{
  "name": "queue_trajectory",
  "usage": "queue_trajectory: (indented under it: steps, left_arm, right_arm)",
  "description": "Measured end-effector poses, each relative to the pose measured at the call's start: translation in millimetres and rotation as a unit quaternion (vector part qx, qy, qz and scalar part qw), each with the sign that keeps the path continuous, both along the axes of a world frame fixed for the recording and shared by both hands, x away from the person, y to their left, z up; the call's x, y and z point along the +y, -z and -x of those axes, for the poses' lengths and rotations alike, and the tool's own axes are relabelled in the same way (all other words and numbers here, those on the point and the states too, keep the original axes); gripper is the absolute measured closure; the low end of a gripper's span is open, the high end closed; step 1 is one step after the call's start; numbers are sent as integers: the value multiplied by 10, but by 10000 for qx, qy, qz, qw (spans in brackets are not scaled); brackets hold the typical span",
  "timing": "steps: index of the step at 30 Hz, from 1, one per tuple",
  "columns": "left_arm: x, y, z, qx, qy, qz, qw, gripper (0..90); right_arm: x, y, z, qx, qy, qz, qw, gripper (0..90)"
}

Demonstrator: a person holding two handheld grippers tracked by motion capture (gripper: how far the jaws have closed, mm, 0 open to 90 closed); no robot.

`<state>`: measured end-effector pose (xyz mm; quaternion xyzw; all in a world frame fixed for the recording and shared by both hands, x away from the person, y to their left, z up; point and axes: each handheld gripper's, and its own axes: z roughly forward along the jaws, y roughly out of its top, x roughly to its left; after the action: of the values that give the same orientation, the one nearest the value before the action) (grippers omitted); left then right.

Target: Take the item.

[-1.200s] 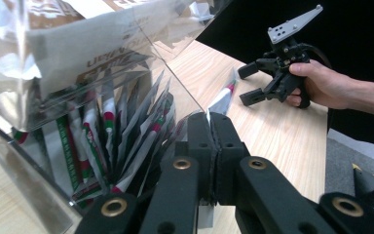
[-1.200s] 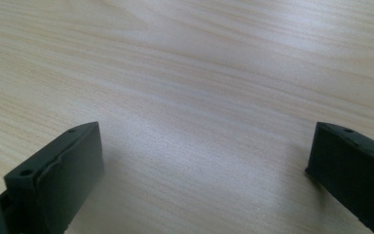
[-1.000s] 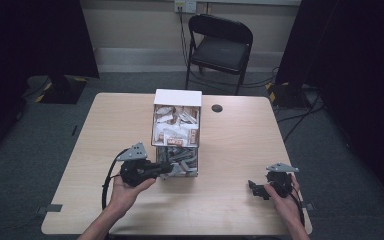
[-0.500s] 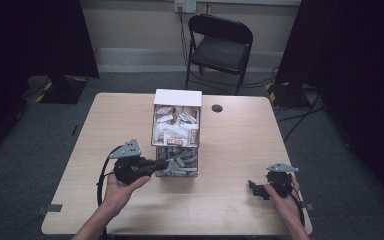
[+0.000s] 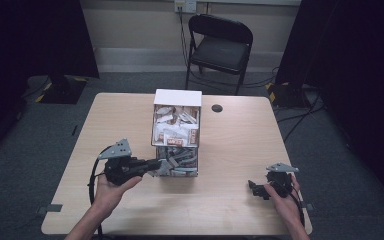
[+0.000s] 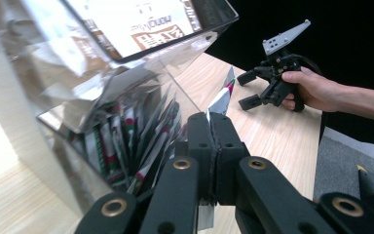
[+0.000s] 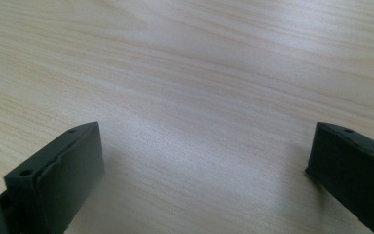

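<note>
The left tongs (image 6: 209,122) pinch a sachet (image 6: 222,100), probably for pulling it from the clear dispenser's (image 5: 176,145) lower tray; the right tongs (image 5: 256,188) rest released on the table (image 5: 240,150).

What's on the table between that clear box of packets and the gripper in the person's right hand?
Nothing: in the high view, bare wooden table runs from the clear box to the right gripper, whose jaws stand open.
</note>
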<state>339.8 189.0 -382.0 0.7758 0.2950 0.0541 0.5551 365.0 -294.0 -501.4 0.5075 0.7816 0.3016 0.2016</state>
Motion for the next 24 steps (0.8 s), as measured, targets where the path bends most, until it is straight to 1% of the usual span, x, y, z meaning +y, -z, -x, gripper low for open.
queue_trajectory:
  steps: [1, 2, 4, 5, 7, 19, 24]
  left_arm:
    - [51, -6, 8, -1, -55, 45, 10000, 889]
    - [75, -10, 13, -18, -84, 38, 10000, 890]
    - [102, -15, 17, -6, -96, 77, 9999, 890]
    - [149, -31, 26, -19, -130, 100, 9999, 889]
    - [190, -45, 42, -25, -161, 160, 9997, 889]
    - [344, -100, 76, -53, -290, 102, 9995, 890]
    - [444, -103, 87, -43, -414, 89, 9991, 890]
  right_arm:
    - [0, 0, 0, 0, -4, -1, 10000, 0]
    - [-1, 0, 0, 0, -4, 3, 10000, 0]
    - [0, 0, 0, 0, -1, 1, 10000, 0]
    - [-1, 0, 0, 0, -4, 4, 10000, 0]
    - [0, 0, 0, 1, -2, -1, 10000, 0]
    - [1, 0, -1, 1, -2, -3, 10000, 0]
    - [1, 1, -2, -1, -4, -1, 10000, 0]
